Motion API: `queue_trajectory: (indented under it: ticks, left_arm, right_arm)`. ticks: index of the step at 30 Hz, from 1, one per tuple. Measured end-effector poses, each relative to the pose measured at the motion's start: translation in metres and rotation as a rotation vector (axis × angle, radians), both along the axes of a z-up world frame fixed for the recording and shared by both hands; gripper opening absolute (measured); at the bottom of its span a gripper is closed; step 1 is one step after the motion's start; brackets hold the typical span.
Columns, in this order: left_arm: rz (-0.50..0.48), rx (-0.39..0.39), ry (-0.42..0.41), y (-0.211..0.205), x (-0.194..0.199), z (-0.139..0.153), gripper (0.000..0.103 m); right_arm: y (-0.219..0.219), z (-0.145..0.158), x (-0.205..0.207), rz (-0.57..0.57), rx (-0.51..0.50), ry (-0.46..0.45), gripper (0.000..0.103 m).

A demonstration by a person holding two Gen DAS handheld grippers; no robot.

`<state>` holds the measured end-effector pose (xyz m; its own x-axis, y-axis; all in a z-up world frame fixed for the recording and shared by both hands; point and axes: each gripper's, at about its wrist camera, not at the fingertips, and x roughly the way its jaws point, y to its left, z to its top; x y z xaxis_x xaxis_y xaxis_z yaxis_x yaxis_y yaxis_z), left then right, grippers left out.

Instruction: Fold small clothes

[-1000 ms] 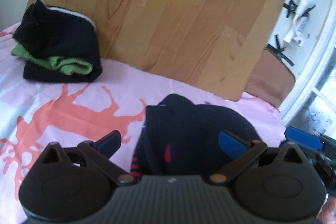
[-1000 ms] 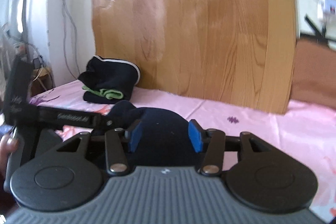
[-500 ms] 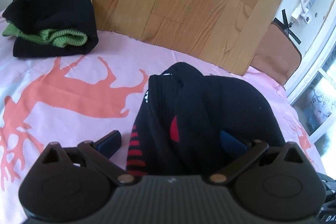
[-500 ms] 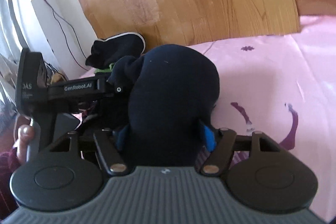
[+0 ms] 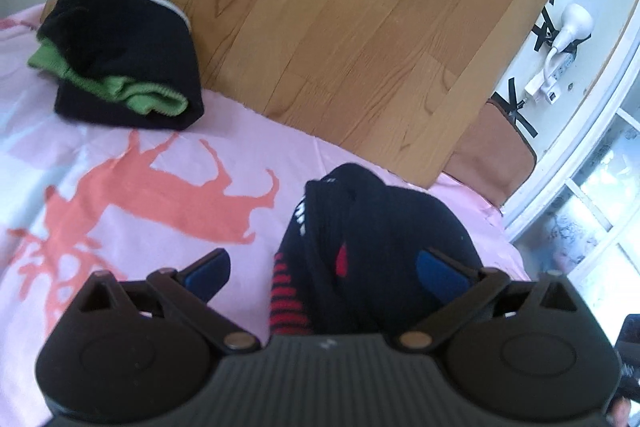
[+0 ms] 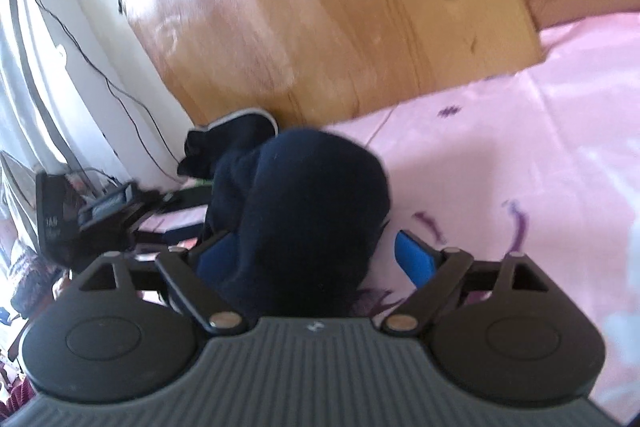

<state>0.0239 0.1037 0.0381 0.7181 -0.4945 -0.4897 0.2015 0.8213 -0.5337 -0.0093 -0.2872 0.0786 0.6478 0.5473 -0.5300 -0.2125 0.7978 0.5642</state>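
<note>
Opening right tongs (image 6: 316,259) straddle the navy sock (image 6: 316,211).

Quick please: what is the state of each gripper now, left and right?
Left gripper: open, dark sock bundle between its jaws, not pinched.
Right gripper: open, jaws just opening, the bundle between them.

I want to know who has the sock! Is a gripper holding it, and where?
Neither grips it. The right gripper has just been opening around the dark sock bundle, its pads clear; the left gripper stands open.
</note>
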Motion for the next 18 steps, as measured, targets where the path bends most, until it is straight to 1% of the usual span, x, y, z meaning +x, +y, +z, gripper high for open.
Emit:
queue_trajectory:
  ticks: [4, 6, 8, 10, 12, 15, 16, 18]
  left_arm:
    - [-0.046, -0.03, 0.058, 0.002, 0.0, -0.006, 0.103]
    - [-0.076, -0.029, 0.093, -0.002, 0.002, -0.01, 0.103]
    - [-0.096, -0.024, 0.121, -0.006, 0.003, -0.016, 0.103]
    - [-0.115, -0.034, 0.158, -0.007, 0.007, -0.021, 0.103]
    - [-0.125, -0.055, 0.165, -0.008, 0.008, -0.021, 0.103]
    - [-0.163, -0.132, 0.185, -0.009, 0.011, -0.026, 0.103]
    - [-0.172, -0.139, 0.182, -0.012, 0.012, -0.027, 0.103]
    - [-0.178, -0.119, 0.161, -0.017, 0.013, -0.026, 0.103]
  right_arm:
    - [-0.015, -0.004, 0.004, -0.008, 0.034, 0.025, 0.092]
    - [-0.016, -0.01, 0.009, -0.006, 0.06, 0.053, 0.092]
    - [-0.012, -0.015, 0.014, 0.014, 0.088, 0.079, 0.092]
    - [-0.006, -0.02, 0.017, 0.049, 0.101, 0.099, 0.092]
    - [0.004, -0.026, 0.024, 0.089, 0.101, 0.118, 0.092]
    - [0.015, -0.037, 0.037, 0.145, 0.125, 0.162, 0.092]
    - [0.021, -0.043, 0.043, 0.166, 0.136, 0.184, 0.094]
    - [0.029, -0.047, 0.049, 0.186, 0.137, 0.157, 0.095]
